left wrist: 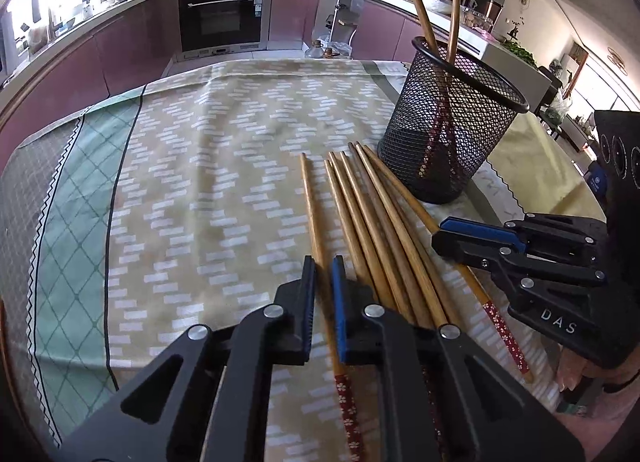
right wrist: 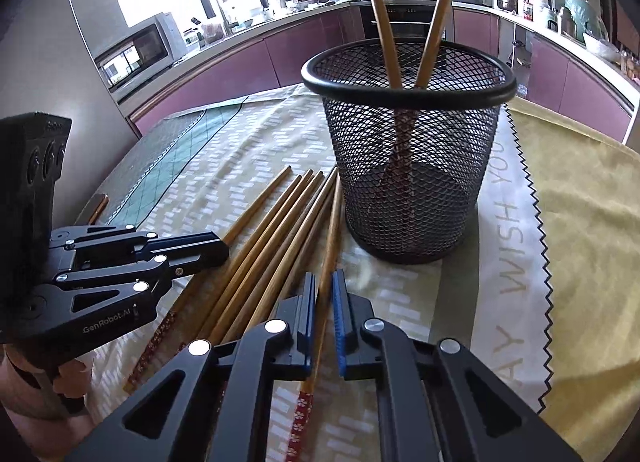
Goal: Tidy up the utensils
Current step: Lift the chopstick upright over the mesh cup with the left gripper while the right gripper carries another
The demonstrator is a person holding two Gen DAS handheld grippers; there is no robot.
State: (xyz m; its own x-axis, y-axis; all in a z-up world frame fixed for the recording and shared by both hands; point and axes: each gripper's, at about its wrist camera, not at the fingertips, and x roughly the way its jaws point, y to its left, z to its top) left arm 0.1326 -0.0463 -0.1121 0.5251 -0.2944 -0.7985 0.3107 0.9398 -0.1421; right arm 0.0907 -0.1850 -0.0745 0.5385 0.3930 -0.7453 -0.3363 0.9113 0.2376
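Observation:
Several wooden chopsticks [left wrist: 372, 222] with red flowered ends lie side by side on the patterned cloth, beside a black mesh holder [left wrist: 448, 122]. Two chopsticks [left wrist: 416, 2] stand in the holder. My left gripper [left wrist: 323, 262] is shut on the leftmost chopstick [left wrist: 312, 206], low at the cloth. My right gripper [right wrist: 325, 278] is shut on the rightmost chopstick [right wrist: 333, 230], whose tip points at the holder's base [right wrist: 400, 250]. In the right wrist view the other chopsticks [right wrist: 272, 246] lie to the left, and the left gripper [right wrist: 208, 248] is seen at the far left.
The table is covered by a beige patterned cloth [left wrist: 200, 182] with a green band at the left and a yellow cloth [right wrist: 580, 222] at the right. Kitchen counters and an oven [left wrist: 222, 18] stand behind the table.

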